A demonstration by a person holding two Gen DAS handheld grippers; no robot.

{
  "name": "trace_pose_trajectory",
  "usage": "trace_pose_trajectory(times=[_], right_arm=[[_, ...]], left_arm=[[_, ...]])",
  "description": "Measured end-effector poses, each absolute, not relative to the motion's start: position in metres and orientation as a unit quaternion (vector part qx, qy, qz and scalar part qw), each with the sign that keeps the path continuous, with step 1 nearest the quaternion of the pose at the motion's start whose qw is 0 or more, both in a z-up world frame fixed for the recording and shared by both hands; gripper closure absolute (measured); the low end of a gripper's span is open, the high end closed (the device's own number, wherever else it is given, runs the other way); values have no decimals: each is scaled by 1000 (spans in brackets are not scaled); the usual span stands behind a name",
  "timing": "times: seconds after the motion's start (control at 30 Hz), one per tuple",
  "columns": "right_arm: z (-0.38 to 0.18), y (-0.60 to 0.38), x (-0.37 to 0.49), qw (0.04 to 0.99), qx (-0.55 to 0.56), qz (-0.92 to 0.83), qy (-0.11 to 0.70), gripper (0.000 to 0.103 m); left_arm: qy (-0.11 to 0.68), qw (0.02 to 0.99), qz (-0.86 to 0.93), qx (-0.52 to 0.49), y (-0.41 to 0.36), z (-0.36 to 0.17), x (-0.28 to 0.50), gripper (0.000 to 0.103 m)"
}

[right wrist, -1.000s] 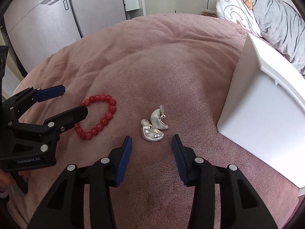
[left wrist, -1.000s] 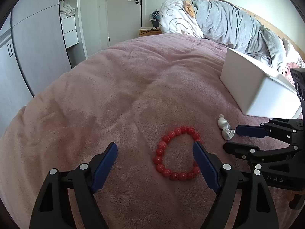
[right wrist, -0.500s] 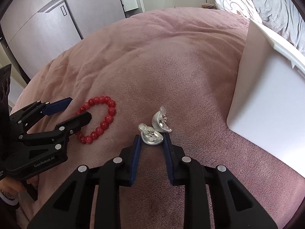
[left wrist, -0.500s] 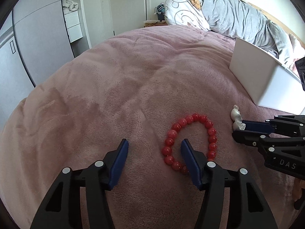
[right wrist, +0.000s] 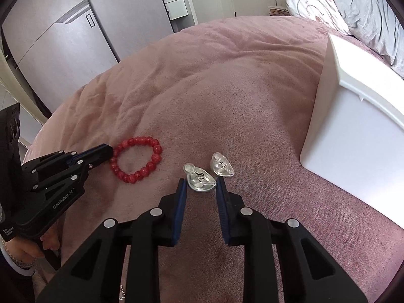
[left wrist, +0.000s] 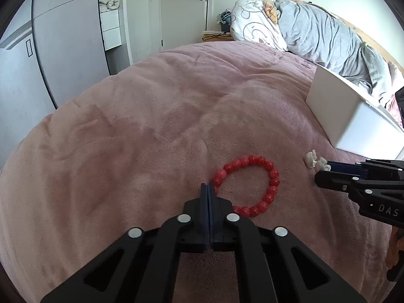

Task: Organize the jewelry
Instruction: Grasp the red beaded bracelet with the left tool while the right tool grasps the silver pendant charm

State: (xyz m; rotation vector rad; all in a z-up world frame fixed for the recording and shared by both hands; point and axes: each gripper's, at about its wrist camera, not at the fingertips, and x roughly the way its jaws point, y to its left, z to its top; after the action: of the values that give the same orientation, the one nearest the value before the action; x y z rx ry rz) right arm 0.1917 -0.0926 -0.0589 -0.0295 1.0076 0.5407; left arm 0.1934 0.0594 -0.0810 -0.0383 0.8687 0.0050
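A red bead bracelet [left wrist: 271,176] lies on the pink blanket [left wrist: 151,126]. My left gripper [left wrist: 207,188] is shut, its blue pads pinched together on the bracelet's left edge; the beads there are hidden behind the right finger. In the right wrist view the left gripper's tip [right wrist: 109,151] meets the bracelet [right wrist: 151,161] at that same edge. Two silver earrings lie right of it. My right gripper [right wrist: 200,184] is shut on the nearer earring [right wrist: 199,179], one pad against each side. The other earring [right wrist: 222,166] rests just beyond, untouched.
A white box [right wrist: 353,139] stands on the blanket close to the right of the earrings. A grey duvet [left wrist: 328,38] and patterned pillow [left wrist: 252,30] lie at the bed's far end. Grey wardrobe doors [right wrist: 63,38] rise past the bed's left edge. A person's hand [right wrist: 22,248] holds the left gripper.
My left gripper slid left and shut on the bracelet's left edge. The right gripper narrowed around the nearer earring and then held still.
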Motion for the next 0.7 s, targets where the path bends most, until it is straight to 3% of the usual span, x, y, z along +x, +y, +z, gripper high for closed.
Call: trace_pose_trajectory(times=[0.37,0.5,0.7], right_arm=[[-27,-113,169,853,-5,260,453,79],[-21,-119,157,856,-7,261,446,79],[-25,-129,148,855,-1,258,450,79]], left_arm=[[394,915,-35,-76,68,-65,178,96],[398,914,-59,-57,58,-70,192,76],[420,905,-66,-22,46,-87,205,76]])
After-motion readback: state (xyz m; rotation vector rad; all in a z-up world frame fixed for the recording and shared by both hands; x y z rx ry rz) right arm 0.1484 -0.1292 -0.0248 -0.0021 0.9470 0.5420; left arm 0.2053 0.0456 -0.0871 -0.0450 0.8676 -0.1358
